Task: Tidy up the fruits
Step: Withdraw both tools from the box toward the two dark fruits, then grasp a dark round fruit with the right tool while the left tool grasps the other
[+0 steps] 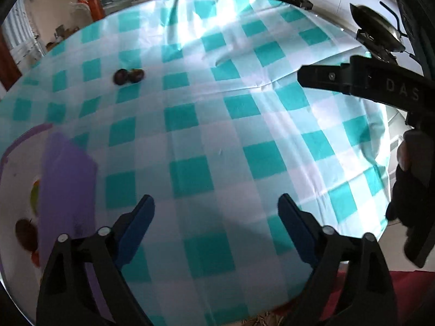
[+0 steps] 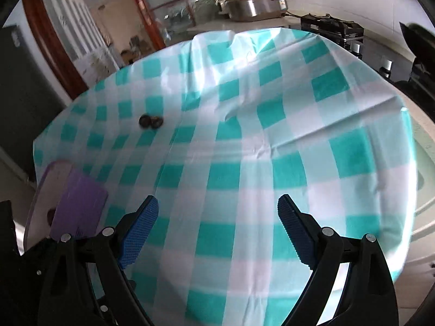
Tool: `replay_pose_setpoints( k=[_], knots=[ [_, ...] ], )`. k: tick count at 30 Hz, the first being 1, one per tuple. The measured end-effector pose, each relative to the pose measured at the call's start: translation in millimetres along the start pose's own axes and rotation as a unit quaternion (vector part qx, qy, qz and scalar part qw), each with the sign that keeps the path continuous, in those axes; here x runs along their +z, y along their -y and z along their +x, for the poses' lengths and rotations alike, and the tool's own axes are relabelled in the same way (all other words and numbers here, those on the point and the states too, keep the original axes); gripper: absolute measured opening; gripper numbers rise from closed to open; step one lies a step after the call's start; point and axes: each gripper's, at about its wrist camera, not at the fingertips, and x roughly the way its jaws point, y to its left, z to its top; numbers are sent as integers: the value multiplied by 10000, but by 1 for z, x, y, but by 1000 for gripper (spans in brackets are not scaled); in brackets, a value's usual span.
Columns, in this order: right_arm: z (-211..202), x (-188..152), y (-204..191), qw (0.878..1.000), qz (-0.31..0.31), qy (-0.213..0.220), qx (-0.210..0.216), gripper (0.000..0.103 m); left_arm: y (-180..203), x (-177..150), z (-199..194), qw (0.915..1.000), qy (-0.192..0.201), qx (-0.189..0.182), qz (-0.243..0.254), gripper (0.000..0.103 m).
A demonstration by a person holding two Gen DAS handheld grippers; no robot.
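Holding both my left gripper [image 1: 216,218] and right gripper [image 2: 217,218] apart and empty, the two dark fruits [image 1: 129,76] lie ahead-left, nearer my left.

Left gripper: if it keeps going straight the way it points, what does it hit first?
Most likely bare tablecloth. The left gripper is open and empty, with the two dark fruits well off to the left of its line.
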Motion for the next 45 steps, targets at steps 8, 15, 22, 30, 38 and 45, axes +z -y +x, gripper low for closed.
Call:
replay_pose_setpoints(
  k=[8,15,22,30,38,45],
  knots=[
    [110,55,-18,9940,-673,-826,249,74,-51,57,70,9957,-29,260,-893,73],
    [222,103,-74,9769,-1502,-1404,588,52,-82,66,112,9913,-151,658,-1126,66],
    [290,127,-141,9582,-2371,-1173,1088,51,-87,53,123,9883,-263,835,-1246,67],
    [328,140,-173,9514,-2659,-1015,1178,43,-92,54,128,9869,-194,926,-1303,68],
    [318,131,-160,9474,-2914,-839,1028,42,-103,65,137,9840,-245,906,-1514,77],
    [292,130,-77,9707,-2133,-753,808,42,-129,114,152,9820,-50,855,-1683,77]
  ],
)
